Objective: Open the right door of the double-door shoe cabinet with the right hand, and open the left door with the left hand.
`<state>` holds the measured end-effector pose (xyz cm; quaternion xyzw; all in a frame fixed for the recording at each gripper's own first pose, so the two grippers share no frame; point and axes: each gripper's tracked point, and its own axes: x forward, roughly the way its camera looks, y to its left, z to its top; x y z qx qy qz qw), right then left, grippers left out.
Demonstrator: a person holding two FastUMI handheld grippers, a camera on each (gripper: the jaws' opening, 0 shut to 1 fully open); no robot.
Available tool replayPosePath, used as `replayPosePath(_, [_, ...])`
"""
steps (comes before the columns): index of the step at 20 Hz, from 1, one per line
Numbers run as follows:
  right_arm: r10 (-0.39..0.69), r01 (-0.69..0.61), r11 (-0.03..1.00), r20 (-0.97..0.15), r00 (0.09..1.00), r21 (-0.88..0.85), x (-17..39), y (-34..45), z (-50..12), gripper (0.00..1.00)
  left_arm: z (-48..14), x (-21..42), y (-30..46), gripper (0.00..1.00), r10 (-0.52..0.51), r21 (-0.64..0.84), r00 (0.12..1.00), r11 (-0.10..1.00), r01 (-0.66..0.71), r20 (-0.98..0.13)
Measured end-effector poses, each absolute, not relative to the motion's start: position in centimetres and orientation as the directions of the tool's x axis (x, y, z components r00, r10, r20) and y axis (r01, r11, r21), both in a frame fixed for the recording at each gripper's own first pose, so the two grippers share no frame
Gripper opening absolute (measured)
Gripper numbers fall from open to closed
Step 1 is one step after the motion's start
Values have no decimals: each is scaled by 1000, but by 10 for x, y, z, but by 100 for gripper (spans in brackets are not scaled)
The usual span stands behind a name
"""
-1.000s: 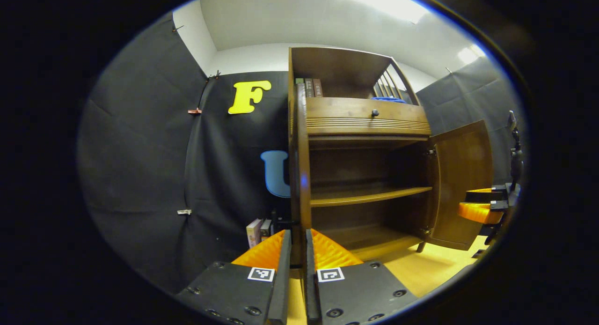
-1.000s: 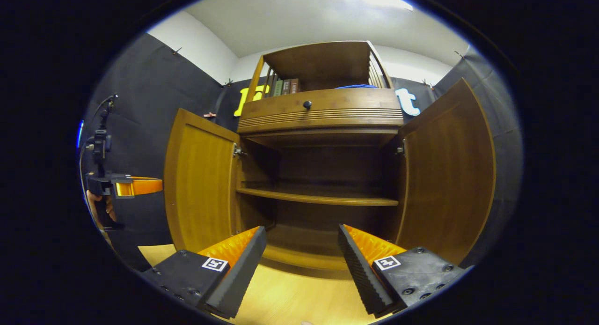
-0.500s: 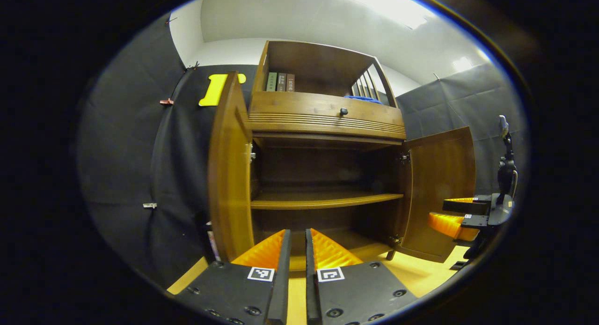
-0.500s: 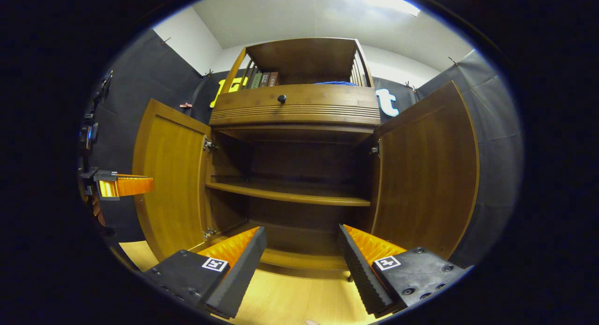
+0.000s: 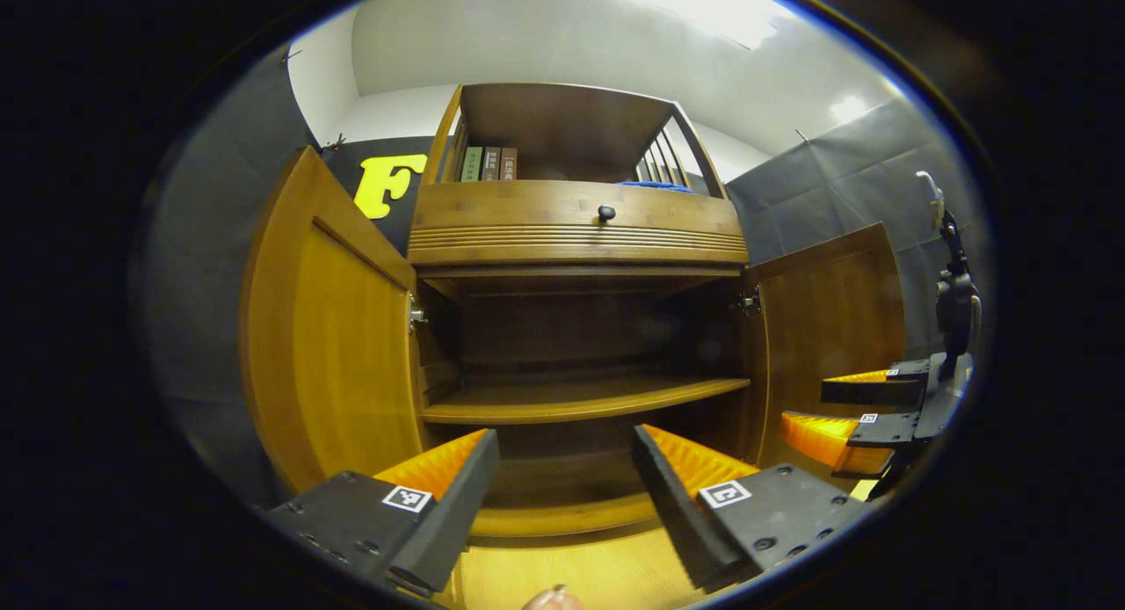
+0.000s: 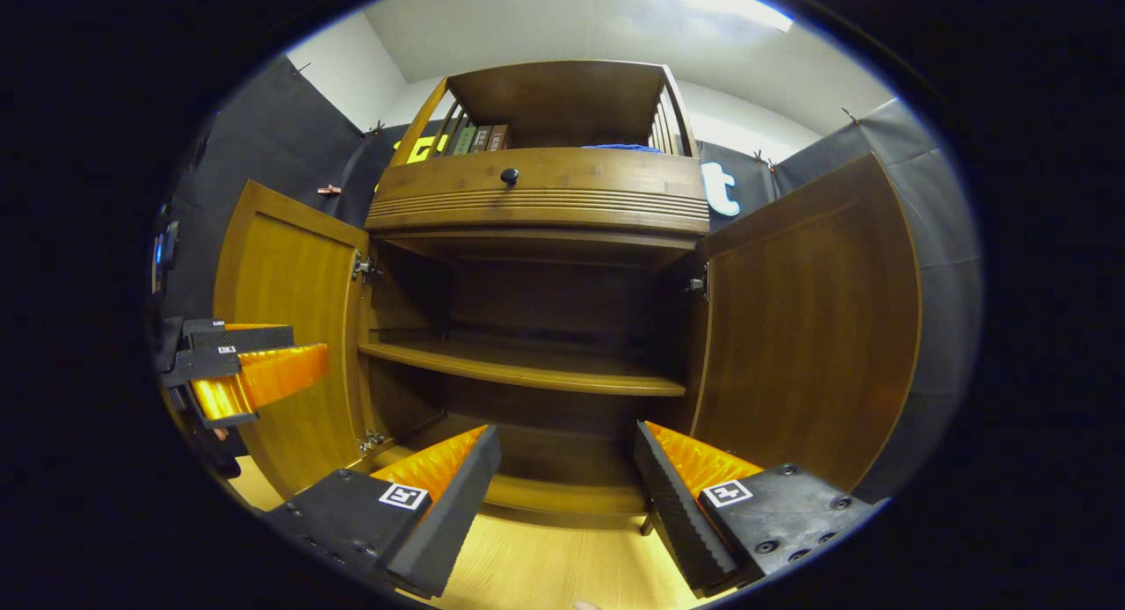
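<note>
Your left gripper had sprung apart, jaws spread wide and empty where half a second earlier they were pressed together; so you'd let go of the left door. Your right gripper hung spread and empty too, clear of the right door. Both doors stood swung fully out from the shoe cabinet, so I'd call the job done. Inside, the middle shelf and the cabinet floor looked bare. Up top, a few books stood in the open rack beside something blue.
</note>
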<state>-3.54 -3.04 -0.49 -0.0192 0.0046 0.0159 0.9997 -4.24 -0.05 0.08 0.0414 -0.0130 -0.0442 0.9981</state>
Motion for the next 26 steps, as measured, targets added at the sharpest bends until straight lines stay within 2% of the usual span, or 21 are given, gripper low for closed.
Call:
replayPosePath(1, [30,-30,999,-5,1000,-43,-34,-29,-2,97,0,-41,-1,94,-80,84,997,993,78,21])
replayPosePath(2, [30,-30,999,-1,1000,-44,-33,-27,0,95,-1,-38,-1,99,-69,88,997,994,67,18])
replayPosePath(3, [32,-32,999,5,999,-43,-33,-25,2,99,-2,-36,-1,96,-61,93,998,994,59,17])
replayPosePath(6, [47,-46,998,14,999,-47,-33,-19,5,97,-3,-30,-4,99,-55,90,998,995,54,13])
replayPosePath(8, [56,-55,997,12,998,-51,-33,-16,5,97,-4,-27,-4,96,-58,83,998,995,57,15])
replayPosePath(9, [60,-60,997,11,998,-55,-33,-15,4,97,-4,-26,-4,99,-62,84,998,995,60,16])
replayPosePath(10, [65,-64,996,10,998,-57,-33,-14,4,97,-5,-26,-3,96,-60,85,998,995,59,17])
replayPosePath(20, [73,-72,996,11,997,-50,-33,-13,4,99,-3,-29,-5,96,-48,89,998,995,45,38])
replayPosePath(21, [67,-66,997,11,998,-47,-33,-15,4,97,-3,-29,-5,99,-50,91,998,995,46,36])
replayPosePath(22, [60,-59,997,14,998,-44,-32,-17,4,97,-4,-28,-6,96,-50,92,998,995,47,35])
replayPosePath(26, [65,-65,998,15,998,-17,-32,-18,7,96,-4,-27,-7,96,-52,90,998,995,49,35])
